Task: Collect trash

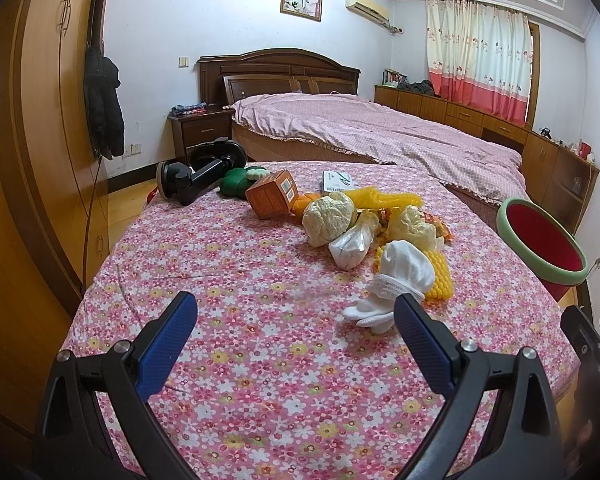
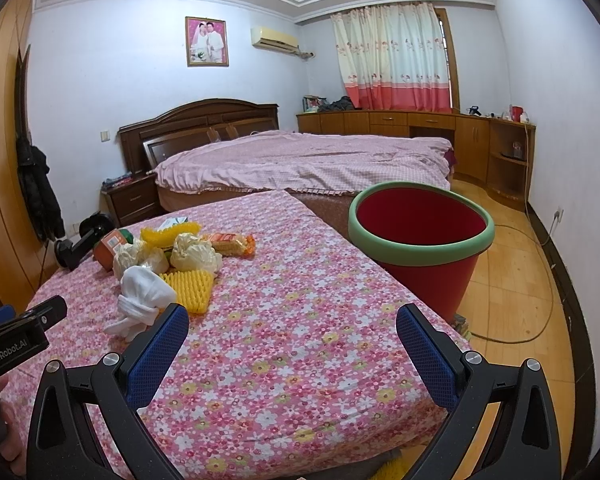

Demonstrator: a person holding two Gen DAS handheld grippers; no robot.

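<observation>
A pile of trash lies on the floral bedspread (image 1: 240,320): a white cloth bundle (image 1: 400,276), yellow foam netting (image 1: 440,276), crumpled cream paper balls (image 1: 328,216), an orange box (image 1: 270,196) and a snack wrapper (image 2: 228,242). A red bin with a green rim (image 2: 420,236) stands on the floor by the bed's right side; it also shows in the left wrist view (image 1: 540,240). My left gripper (image 1: 296,316) is open and empty, just short of the white cloth. My right gripper (image 2: 292,328) is open and empty over the bedspread (image 2: 300,320), between pile and bin.
A black suction-cup mount (image 1: 196,180) and a green object (image 1: 236,184) lie at the bed's far left. A second bed with pink cover (image 1: 360,128) stands behind. A wardrobe (image 1: 28,160) lines the left wall. A cable (image 2: 540,280) runs over the floor at right.
</observation>
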